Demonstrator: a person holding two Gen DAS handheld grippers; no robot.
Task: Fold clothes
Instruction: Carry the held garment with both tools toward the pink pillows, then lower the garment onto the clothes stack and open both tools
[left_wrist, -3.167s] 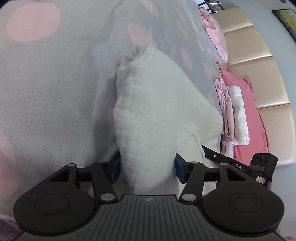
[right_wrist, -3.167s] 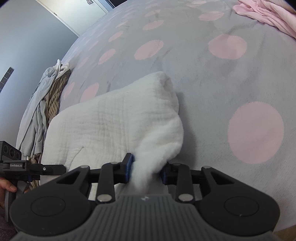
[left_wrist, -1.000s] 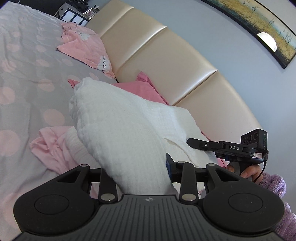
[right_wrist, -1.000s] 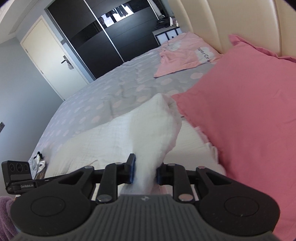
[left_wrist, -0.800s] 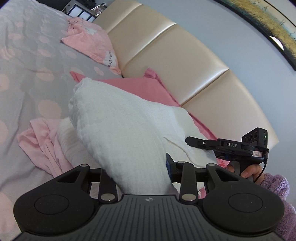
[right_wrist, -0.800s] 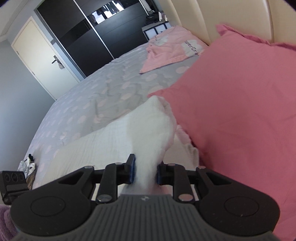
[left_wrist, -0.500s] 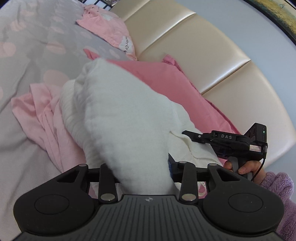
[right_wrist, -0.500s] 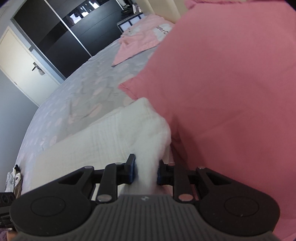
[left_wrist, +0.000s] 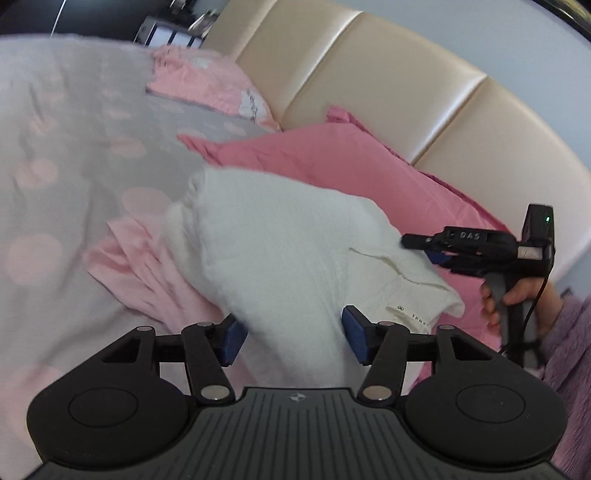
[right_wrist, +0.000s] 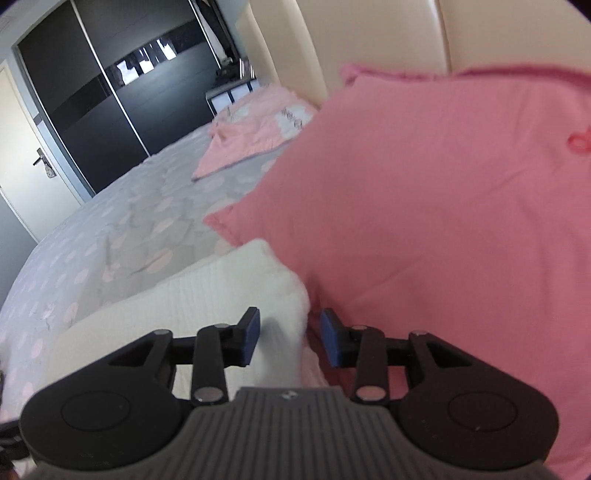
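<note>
A folded white garment (left_wrist: 280, 254) lies on top of a light pink folded garment (left_wrist: 147, 273) beside the pink pillow (left_wrist: 332, 162). My left gripper (left_wrist: 291, 339) is open, its blue pads apart on either side of the white garment's near end. My right gripper (right_wrist: 291, 338) is open too, with the garment's other end (right_wrist: 229, 295) lying between its pads, against the pink pillow (right_wrist: 424, 221). The right gripper also shows in the left wrist view (left_wrist: 436, 254), held by a hand at the garment's right edge.
The bed has a grey cover with pink dots (left_wrist: 55, 147). A cream padded headboard (left_wrist: 388, 92) stands behind the pillow. Another pink garment (right_wrist: 258, 129) lies flat farther along the bed. A dark wardrobe (right_wrist: 103, 81) and a door (right_wrist: 22, 155) stand beyond.
Both grippers carried the white garment from the open bed to the pile by the pink pillow, lowered it and have now opened, letting it go.
</note>
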